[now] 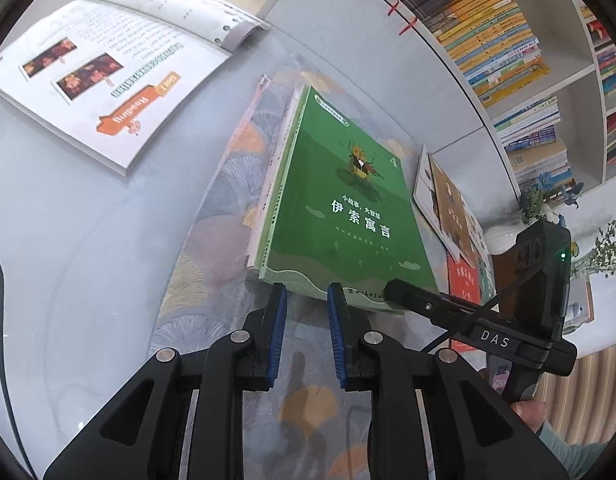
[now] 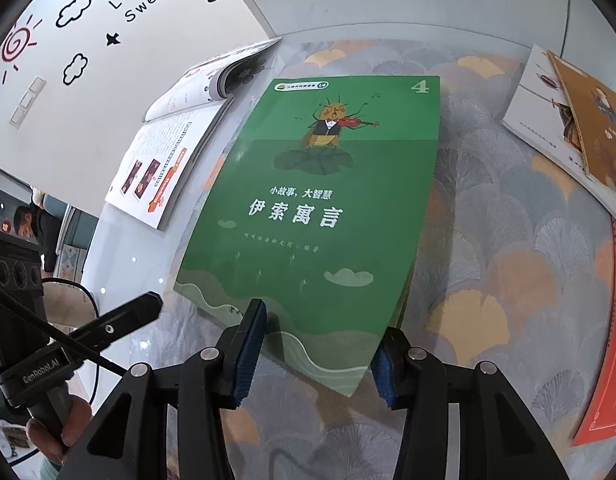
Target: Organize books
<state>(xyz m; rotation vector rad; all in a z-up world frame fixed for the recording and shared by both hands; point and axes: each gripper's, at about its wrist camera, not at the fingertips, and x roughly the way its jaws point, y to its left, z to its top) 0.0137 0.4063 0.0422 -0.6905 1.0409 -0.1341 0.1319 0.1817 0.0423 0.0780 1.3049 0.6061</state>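
A green book (image 1: 348,200) (image 2: 320,200) with a violin-playing insect on its cover lies on top of a pale book (image 1: 267,184), on a fan-patterned mat (image 2: 508,240). My left gripper (image 1: 306,292) stands at the green book's near edge. Its jaws are a narrow gap apart and hold nothing. My right gripper (image 2: 320,344) straddles the book's near right corner, which lies between the open jaws; the pads do not clearly press on it. One of its fingers (image 1: 408,296) shows over that corner in the left wrist view.
An open illustrated book (image 1: 107,80) (image 2: 167,160) lies at the far left. Brown and white books (image 2: 588,132) and a red book (image 2: 612,340) lie to the right. A full bookshelf (image 1: 508,40) stands behind, with a vase of flowers (image 1: 540,200) near it.
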